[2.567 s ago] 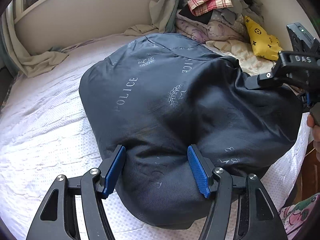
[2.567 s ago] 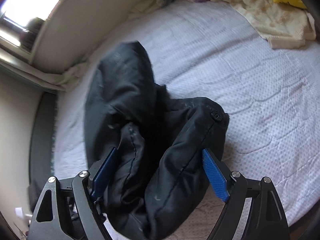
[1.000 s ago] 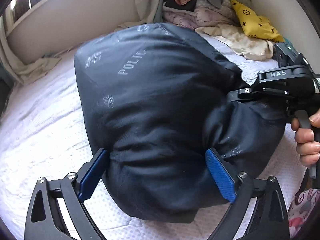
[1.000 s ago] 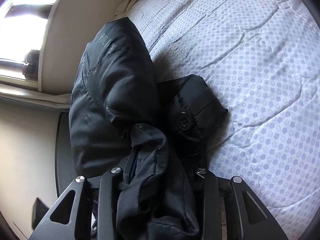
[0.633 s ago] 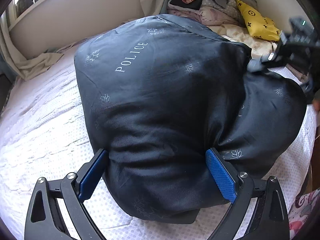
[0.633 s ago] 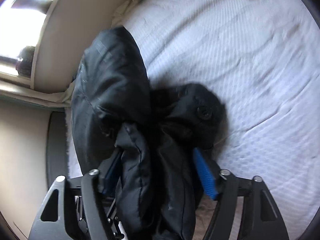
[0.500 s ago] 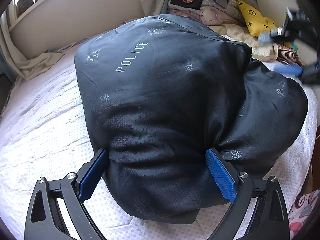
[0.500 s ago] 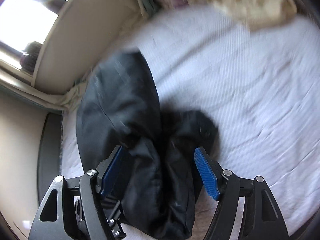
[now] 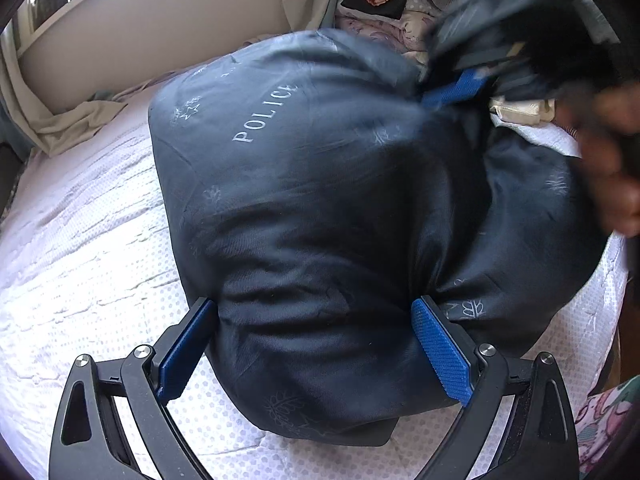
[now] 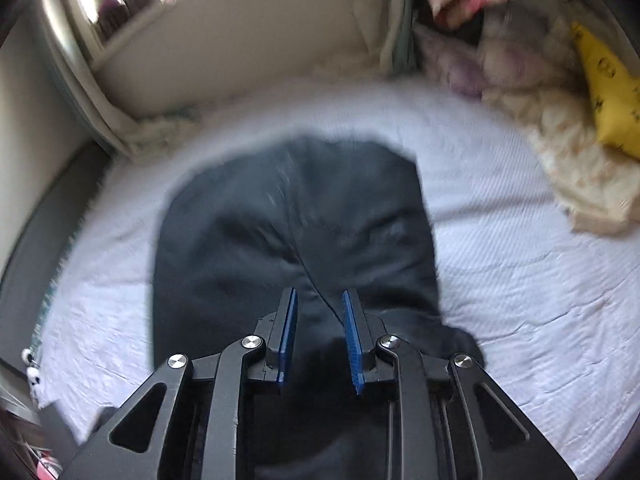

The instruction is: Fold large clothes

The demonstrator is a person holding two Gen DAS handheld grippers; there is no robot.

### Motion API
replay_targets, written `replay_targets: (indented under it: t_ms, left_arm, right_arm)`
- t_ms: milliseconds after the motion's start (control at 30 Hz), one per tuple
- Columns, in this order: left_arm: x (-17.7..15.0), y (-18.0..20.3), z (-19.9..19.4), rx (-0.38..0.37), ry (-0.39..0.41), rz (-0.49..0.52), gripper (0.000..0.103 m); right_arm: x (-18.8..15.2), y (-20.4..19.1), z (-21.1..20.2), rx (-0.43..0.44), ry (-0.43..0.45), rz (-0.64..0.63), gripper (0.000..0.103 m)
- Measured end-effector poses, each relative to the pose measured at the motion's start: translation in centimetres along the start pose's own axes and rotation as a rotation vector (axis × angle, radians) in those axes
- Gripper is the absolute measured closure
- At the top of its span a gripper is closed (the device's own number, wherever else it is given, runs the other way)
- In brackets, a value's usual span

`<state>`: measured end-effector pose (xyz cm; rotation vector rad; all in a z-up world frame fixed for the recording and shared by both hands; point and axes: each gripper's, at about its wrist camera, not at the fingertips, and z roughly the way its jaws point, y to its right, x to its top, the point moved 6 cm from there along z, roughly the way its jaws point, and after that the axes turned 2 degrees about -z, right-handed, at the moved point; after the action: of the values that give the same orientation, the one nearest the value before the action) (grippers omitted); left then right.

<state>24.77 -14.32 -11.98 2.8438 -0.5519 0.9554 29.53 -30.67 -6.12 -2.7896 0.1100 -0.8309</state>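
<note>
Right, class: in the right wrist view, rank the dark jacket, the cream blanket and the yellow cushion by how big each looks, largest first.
1. Dark jacket: fills the middle of the frame.
2. Cream blanket.
3. Yellow cushion: partly cut off by the frame edge, so its full size is unsure.

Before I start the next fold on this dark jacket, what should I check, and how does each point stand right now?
1. Left gripper hold: ok. Its pads press the jacket from both sides at the near end.
2. Right gripper free of fabric: ok. Its jaws are closing with nothing between them, above the jacket.
3. Fold tidy: not ok. One lobe bulges sideways past a left gripper pad.
4. Room on the mattress: ok. There is bare quilt beside the jacket.
5. Clothes pile apart from the jacket: ok. Mattress shows between them.
6. Right wrist view sharp: not ok, it is blurred.
</note>
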Motion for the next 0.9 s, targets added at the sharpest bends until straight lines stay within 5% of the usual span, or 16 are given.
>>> replay_targets:
  t_ms: [300, 433, 500, 633, 733, 900]
  left_arm:
    - [0.5, 0.3, 0.1, -0.014, 0.001, 0.010, 0.005]
    - [0.5, 0.0, 0.3, -0.017, -0.006, 0.008, 0.003]
    - [0.3, 0.0, 0.3, -0.023, -0.013, 0.001, 0.003]
    - [0.2, -0.3, 0.1, -0.033, -0.023, -0.022, 0.003]
    - [0.1, -0.3, 0.1, -0.047, -0.031, -0.041, 0.003]
    - [0.2, -0.2, -0.1, -0.048, -0.033, -0.047, 0.003]
  right_arm:
    - [-0.9, 2.9, 6.9, 0.066, -0.096, 0.141, 0.087]
    - [-0.5, 2.9, 6.9, 0.069, -0.094, 0.149, 0.087]
    - [-0.2, 3.1, 5.6, 0.065, -0.080, 0.163, 0.082]
    - [0.8, 2.8, -0.5, 0.050, 0.020, 0.165, 0.022]
    - [-0.1, 3.5, -3.1, 0.016, 0.029, 0.130, 0.017]
    - [-3.7, 6.1, -1.0, 0.086, -0.149, 0.219, 0.016]
